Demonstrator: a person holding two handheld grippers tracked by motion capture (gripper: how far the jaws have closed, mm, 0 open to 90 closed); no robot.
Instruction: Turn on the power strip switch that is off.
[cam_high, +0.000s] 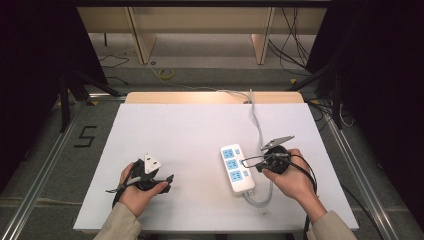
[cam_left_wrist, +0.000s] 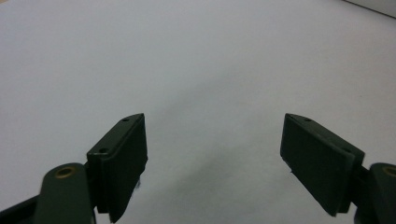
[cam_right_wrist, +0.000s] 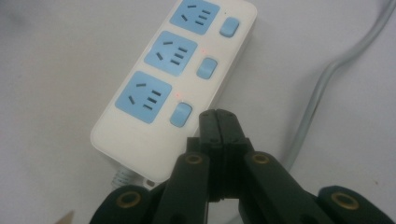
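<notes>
A white power strip with three blue sockets lies right of the table's middle. In the right gripper view the power strip has a blue switch beside each socket, with small red lights by them. My right gripper is shut with nothing between its jaws. Its tips sit just beside the nearest switch, at the strip's edge; whether they touch it I cannot tell. My left gripper rests low at the front left. In its own view the left gripper stands wide open over bare white surface.
The strip's grey cable runs to the table's far edge and loops near the front. The white table top is bordered by metal rails, with black stands on both sides and wooden furniture legs behind.
</notes>
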